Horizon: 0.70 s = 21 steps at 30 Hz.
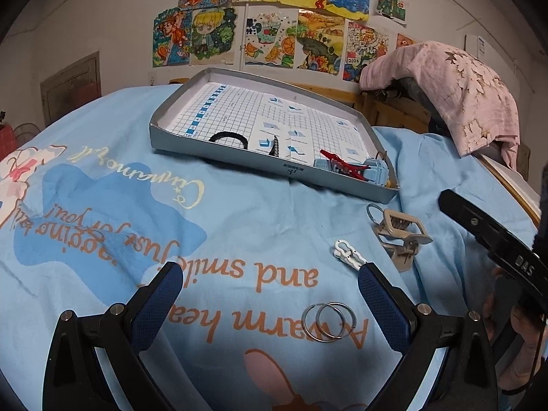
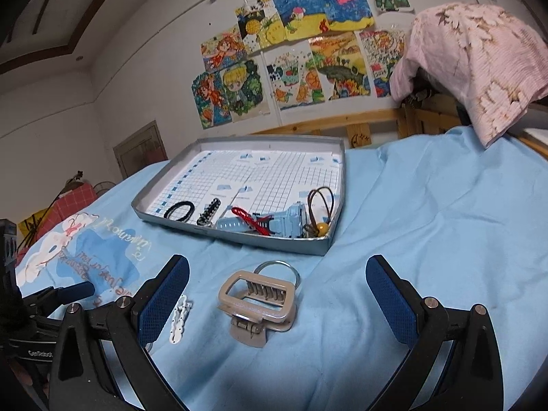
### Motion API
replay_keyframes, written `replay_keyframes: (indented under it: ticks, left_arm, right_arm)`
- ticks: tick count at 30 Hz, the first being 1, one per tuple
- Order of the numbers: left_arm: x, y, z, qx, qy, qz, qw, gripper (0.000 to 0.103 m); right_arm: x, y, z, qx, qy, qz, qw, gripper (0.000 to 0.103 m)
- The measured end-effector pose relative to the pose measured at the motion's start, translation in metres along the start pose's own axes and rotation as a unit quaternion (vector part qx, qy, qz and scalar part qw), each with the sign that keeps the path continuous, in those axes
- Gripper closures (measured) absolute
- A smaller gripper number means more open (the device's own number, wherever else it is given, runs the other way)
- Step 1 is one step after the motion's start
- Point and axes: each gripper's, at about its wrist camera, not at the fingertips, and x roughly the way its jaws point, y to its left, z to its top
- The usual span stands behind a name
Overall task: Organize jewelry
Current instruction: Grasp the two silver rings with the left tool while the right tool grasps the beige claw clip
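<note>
Both tools are spread wide and carry nothing: our left gripper hovers low over the light-blue printed bedsheet, our right gripper likewise. The relation that matters: the beige plastic claw hair clip lies dead ahead of the right gripper, between its blue pads, teeth side facing the tray, its long axis running across the fingers' line, so we judge the right hand better placed for it. A thin metal ring sits just behind the clip, touching or nearly so; we cannot tell which. The small white beaded hair clip lies just beside the right gripper's left finger, long axis roughly along the fingers. From the left wrist view, a pair of overlapping silver hoop rings rests on the sheet inside the left gripper's span, toward its right finger; the left hand is nearer these. The grey shallow cardboard tray with gridded paper lining stands farther ahead, well apart from the loose pieces. Along its near wall lie a black hair tie, a red cord, a pale-blue watch and a brown cord with a yellow bead. The tray's far half looks free for placing. The near wall must be cleared on any carry in. The sheet is wrinkled beside the tray's right corner.
</note>
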Motion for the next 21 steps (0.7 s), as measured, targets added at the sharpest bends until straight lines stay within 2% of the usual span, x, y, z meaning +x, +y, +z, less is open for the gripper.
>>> replay_keyframes:
  ticks: [9, 11, 17, 18, 19, 21]
  left_arm:
    - [-0.001, -0.005, -0.008, 0.022, -0.016, -0.015, 0.9995, 0.0]
    - [-0.002, -0.005, -0.01, 0.027, -0.02, -0.024, 0.9992, 0.003]
    - [0.003, -0.008, -0.017, 0.041, -0.001, -0.056, 0.9976, 0.028]
    - [0.006, -0.009, -0.019, 0.044, 0.007, -0.06, 0.9972, 0.038]
    - [0.01, -0.009, -0.02, 0.045, 0.016, -0.063, 0.9968, 0.048]
    - [0.013, -0.009, -0.023, 0.046, 0.027, -0.066, 0.9964, 0.054]
  right_arm:
    - [0.018, -0.007, -0.005, 0.019, 0.04, 0.028, 0.999, 0.002]
    - [0.021, -0.004, -0.007, 0.013, 0.047, 0.032, 0.998, 0.003]
    - [0.029, 0.002, -0.012, 0.002, 0.073, 0.044, 0.996, 0.007]
    - [0.03, 0.003, -0.013, 0.002, 0.076, 0.045, 0.996, 0.007]
    - [0.033, 0.003, -0.014, 0.0, 0.083, 0.047, 0.995, 0.009]
    - [0.037, 0.004, -0.016, -0.001, 0.093, 0.047, 0.995, 0.019]
